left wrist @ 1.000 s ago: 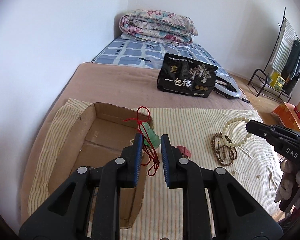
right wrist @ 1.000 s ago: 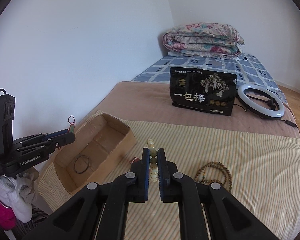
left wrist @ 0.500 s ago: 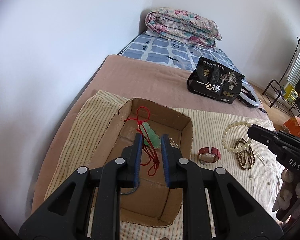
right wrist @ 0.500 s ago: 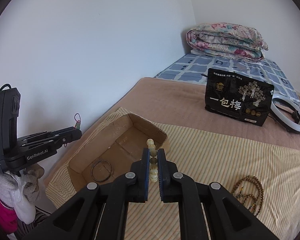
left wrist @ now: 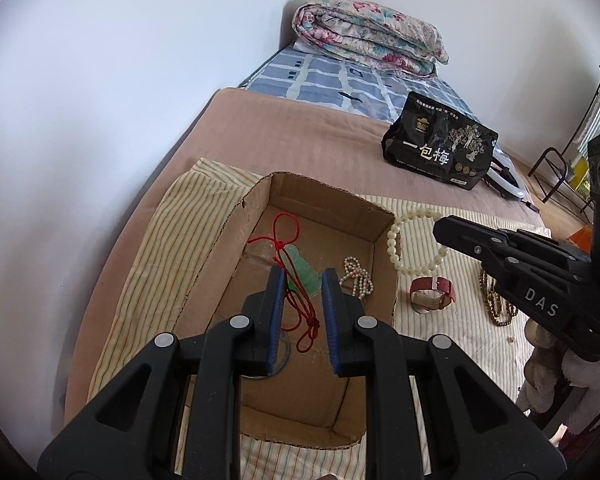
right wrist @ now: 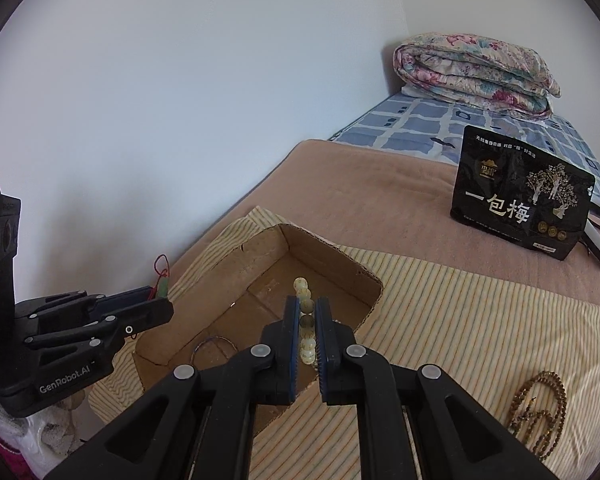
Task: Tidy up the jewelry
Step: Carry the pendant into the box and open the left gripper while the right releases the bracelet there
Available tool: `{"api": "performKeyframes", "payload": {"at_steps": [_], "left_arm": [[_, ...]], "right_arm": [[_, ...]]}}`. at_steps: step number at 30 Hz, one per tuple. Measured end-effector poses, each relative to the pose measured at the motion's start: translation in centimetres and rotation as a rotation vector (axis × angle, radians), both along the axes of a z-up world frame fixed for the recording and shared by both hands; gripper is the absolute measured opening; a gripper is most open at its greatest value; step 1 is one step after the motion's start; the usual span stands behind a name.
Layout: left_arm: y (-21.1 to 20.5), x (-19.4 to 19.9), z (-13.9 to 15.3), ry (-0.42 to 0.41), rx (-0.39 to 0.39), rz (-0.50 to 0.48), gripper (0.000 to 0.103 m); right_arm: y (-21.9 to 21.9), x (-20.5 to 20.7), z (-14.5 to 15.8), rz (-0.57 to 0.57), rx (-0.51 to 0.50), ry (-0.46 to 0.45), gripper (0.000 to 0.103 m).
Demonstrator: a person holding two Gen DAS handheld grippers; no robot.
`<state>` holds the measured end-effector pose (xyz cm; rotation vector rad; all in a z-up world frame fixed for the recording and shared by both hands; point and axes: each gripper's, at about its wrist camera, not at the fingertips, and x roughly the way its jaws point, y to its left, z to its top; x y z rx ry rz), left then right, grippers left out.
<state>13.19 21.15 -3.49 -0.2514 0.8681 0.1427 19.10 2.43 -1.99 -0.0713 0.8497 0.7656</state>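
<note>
1. The cardboard box (left wrist: 324, 364) near the bed's left edge already holds a pearl strand (left wrist: 358, 278) and a thin ring (right wrist: 212, 346).
2. The left hand-held gripper (left wrist: 303, 280), clamped on a jade pendant (left wrist: 306, 276), hangs over the box.
3. The right hand-held gripper (right wrist: 308, 312), closed on a white bead bracelet (left wrist: 404, 240), is at the box's right wall.
4. A red watch (left wrist: 434, 290) and brown beads (right wrist: 536, 412) lie outside on the striped cloth (right wrist: 460, 320).

Bright, even daylight, soft shadows; sharp mid-frame, strong fisheye bending with dark vignetted corners; mild glare on white wall (left wrist: 100, 80).
</note>
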Motion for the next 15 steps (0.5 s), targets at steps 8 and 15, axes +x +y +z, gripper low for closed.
{"api": "performKeyframes", "payload": {"at_steps": [8, 15], "left_arm": [[0.0, 0.2, -0.1, 0.004, 0.003, 0.001, 0.018], [0.1, 0.6, -0.4, -0.003, 0.009, 0.004, 0.018]], "right_arm": [[1.8, 1.2, -0.7, 0.008, -0.015, 0.006, 0.005], [3.0, 1.7, -1.0, 0.013, -0.022, 0.012, 0.007]]}}
